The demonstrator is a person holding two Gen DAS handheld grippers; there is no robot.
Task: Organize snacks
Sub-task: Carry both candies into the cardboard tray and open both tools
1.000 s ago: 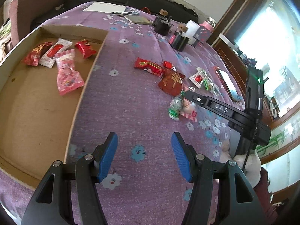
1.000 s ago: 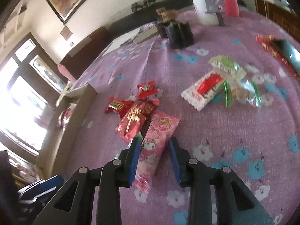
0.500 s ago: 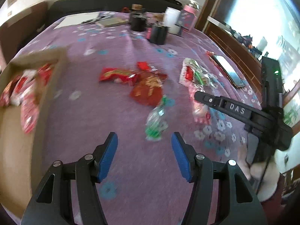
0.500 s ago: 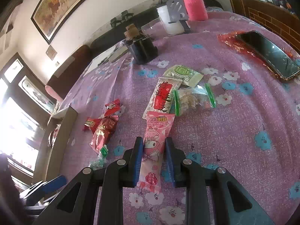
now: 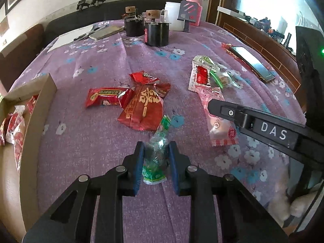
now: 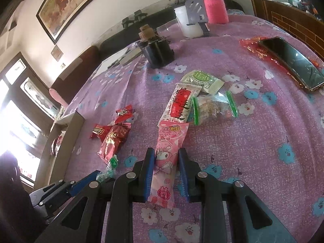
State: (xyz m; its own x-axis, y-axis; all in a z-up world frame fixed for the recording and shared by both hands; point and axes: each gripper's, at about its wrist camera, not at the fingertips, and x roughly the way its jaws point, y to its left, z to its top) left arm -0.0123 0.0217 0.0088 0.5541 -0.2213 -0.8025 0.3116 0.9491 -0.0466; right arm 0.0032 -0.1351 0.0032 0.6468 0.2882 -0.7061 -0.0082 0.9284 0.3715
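My left gripper [image 5: 156,144] is down on the purple cloth, its jaws closing with the blue pads pressed on a green and clear snack packet [image 5: 157,162]. The right gripper [image 6: 166,151] is shut on the lower half of a long pink snack packet [image 6: 169,137] lying flat; one of its fingers [image 5: 222,107] crosses the left wrist view. Three red packets [image 5: 141,105] lie in a loose pile just beyond. A white-and-red packet [image 6: 181,103] and green-sealed bags [image 6: 212,105] lie farther back. The cardboard box [image 5: 34,121] at left holds several red packets.
A phone [image 5: 253,64] lies on red wrapping at the right edge. Black jars [image 5: 157,34], a white cup [image 5: 173,16] and a pink bottle [image 6: 214,6] stand at the back, with paper and a notebook [image 5: 105,32] behind left. A person's hand [image 5: 283,208] is at lower right.
The left gripper swung right from beside the box to the green and clear packet and closed around it. The right gripper's pads closed in on the pink packet.
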